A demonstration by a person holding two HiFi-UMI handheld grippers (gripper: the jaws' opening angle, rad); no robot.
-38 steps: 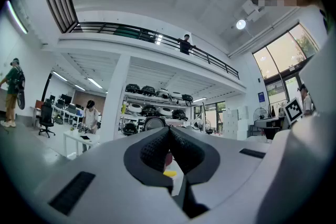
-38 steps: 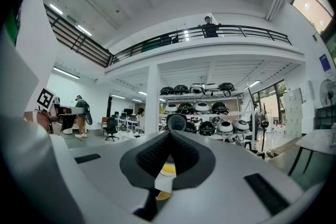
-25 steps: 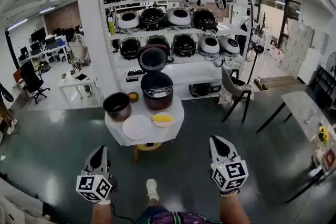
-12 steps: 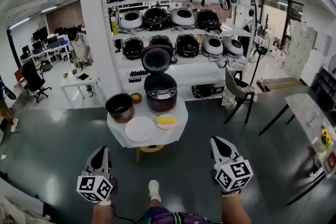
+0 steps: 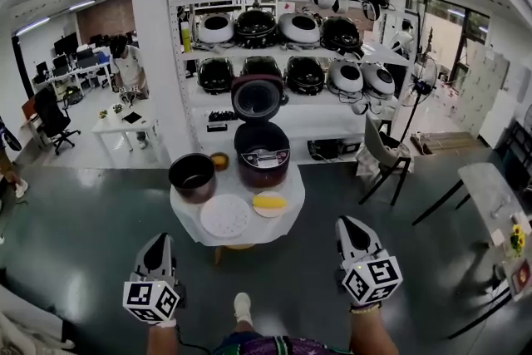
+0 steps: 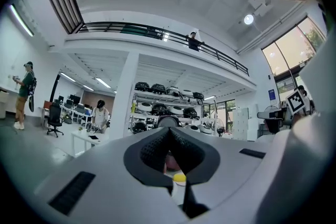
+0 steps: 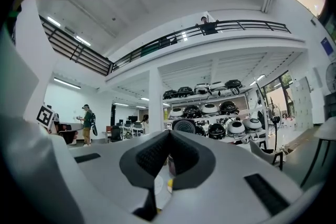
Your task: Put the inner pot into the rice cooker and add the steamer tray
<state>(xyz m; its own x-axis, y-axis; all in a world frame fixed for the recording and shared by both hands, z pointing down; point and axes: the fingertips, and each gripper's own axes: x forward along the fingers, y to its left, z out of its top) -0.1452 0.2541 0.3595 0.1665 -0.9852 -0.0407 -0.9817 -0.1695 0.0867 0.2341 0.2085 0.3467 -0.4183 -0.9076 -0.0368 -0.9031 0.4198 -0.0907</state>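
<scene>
A dark metal inner pot [image 5: 193,176] stands at the left of a small round table [image 5: 287,187] covered in white. The maroon rice cooker [image 5: 263,155] sits at the table's back with its lid [image 5: 257,97] up. A white perforated steamer tray [image 5: 225,216] lies flat at the front, beside a plate with a yellow thing [image 5: 269,203]. My left gripper [image 5: 158,240] and right gripper [image 5: 347,223] are both shut and empty, held level short of the table. In the left gripper view the jaws [image 6: 169,132] meet; the right gripper [image 7: 169,135] looks the same.
Shelves of several rice cookers [image 5: 283,29] stand behind the table, next to a white pillar [image 5: 154,37]. A chair [image 5: 384,155] is at the right, a grey table [image 5: 496,199] further right. A person [image 5: 126,71] stands at desks on the left.
The table and the shelves have grown larger and slid toward me in the head view. Both grippers have moved forward with me and stay shut.
</scene>
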